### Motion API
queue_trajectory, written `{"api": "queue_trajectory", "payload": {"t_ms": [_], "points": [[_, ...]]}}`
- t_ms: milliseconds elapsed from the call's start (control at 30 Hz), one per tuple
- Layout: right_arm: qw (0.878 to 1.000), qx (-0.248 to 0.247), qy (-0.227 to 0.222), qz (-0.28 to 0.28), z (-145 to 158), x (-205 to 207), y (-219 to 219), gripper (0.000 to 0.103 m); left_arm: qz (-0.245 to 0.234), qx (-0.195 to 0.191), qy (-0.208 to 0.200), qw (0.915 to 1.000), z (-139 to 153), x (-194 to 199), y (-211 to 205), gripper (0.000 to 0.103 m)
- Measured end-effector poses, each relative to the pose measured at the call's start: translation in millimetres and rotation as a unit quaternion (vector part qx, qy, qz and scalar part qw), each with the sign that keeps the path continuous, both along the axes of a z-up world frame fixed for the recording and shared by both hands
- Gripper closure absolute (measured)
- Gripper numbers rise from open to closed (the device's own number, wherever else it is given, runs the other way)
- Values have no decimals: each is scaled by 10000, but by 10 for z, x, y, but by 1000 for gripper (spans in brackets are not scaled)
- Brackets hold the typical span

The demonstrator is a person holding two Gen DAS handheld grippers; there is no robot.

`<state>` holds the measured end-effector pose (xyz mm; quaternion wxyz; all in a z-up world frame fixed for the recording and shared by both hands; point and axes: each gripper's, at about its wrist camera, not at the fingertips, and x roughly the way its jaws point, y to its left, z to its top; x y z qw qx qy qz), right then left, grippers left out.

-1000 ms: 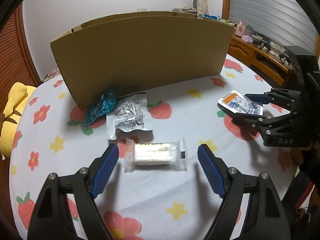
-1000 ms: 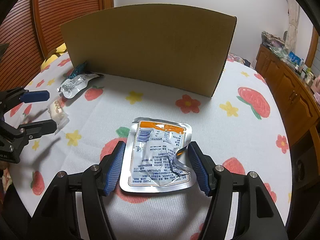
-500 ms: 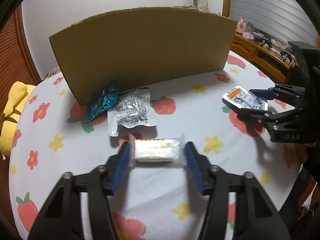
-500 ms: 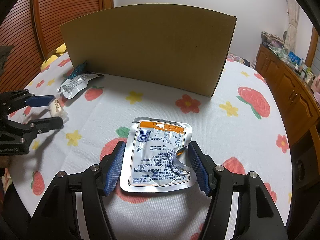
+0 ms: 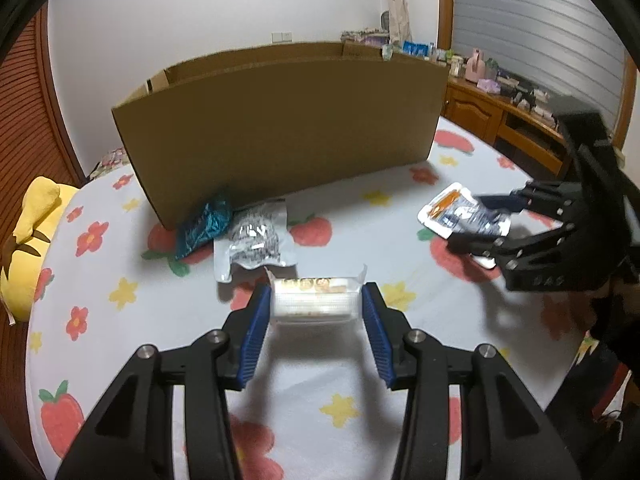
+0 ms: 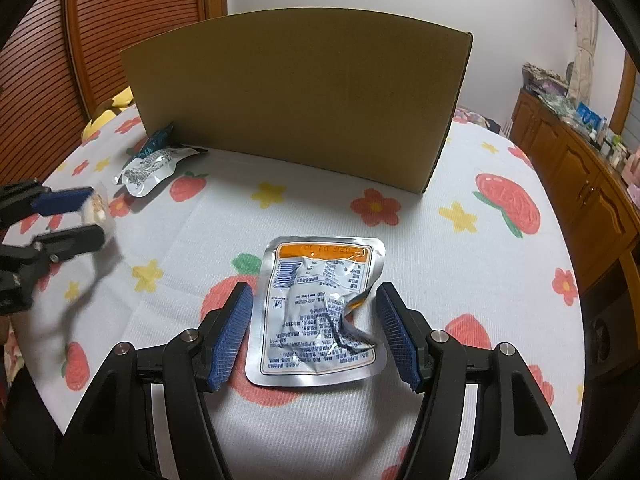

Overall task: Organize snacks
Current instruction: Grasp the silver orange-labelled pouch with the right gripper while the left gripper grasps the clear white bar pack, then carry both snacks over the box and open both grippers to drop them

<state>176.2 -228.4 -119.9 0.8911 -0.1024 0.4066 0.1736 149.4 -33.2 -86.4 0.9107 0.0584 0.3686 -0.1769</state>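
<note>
A clear-wrapped snack bar (image 5: 314, 302) sits crosswise between the blue pads of my left gripper (image 5: 316, 298). The jaws are closing, the pads press on both its ends, and it hangs just above the flowered tablecloth. From the right wrist view the left gripper (image 6: 76, 220) shows at the left edge with the bar in it. My right gripper (image 6: 315, 296) is shut on a crumpled silver pouch (image 6: 320, 308) with an orange stripe. In the left wrist view that pouch (image 5: 460, 212) is raised off the cloth. An open cardboard box (image 5: 280, 128) stands behind.
A teal packet (image 5: 204, 226) and a silver packet (image 5: 252, 240) lie against the box's front left corner. A yellow plush toy (image 5: 28, 240) sits off the round table's left edge. A wooden cabinet (image 6: 580, 168) with clutter runs along the right.
My left jaws have closed from wide apart onto the ends of the snack bar, which then rose a little off the cloth. The right gripper and its pouch have stayed put.
</note>
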Motion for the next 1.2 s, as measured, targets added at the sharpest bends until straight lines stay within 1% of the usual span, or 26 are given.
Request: {"api": "queue_trajectory", "payload": {"t_ms": [33,67,100,200,300,533,633,967,1133,1200], "points": [[10000,2,-3,6,6,-2,4,40,6,-25,-42,10000,28,-12,1,58],[10000,16,-11,57,10,-11,14,44,10,-49,-78,10000,59,-22,2,58],[10000,-8,-32,71,14,-20,25,45,11,-73,-104,9999,89,-29,3,58],[10000,-43,-44,68,26,-23,51,46,1,-106,-161,9998,146,-39,2,58],[9999,35,-22,97,38,-28,53,47,-15,-129,-205,9997,188,-53,-9,58],[9997,42,-170,159,131,-99,81,47,-12,-170,-288,9994,269,-24,13,58],[9994,97,-265,191,243,-113,82,47,-4,-171,-360,9992,336,-9,13,58],[9968,332,-664,309,760,-157,106,47,54,-209,-657,9976,672,64,51,58],[9953,376,-816,364,963,-135,125,47,86,-261,-745,9968,819,138,102,58],[9949,339,-873,383,1029,-114,144,47,103,-225,-792,9966,886,184,123,58]]}}
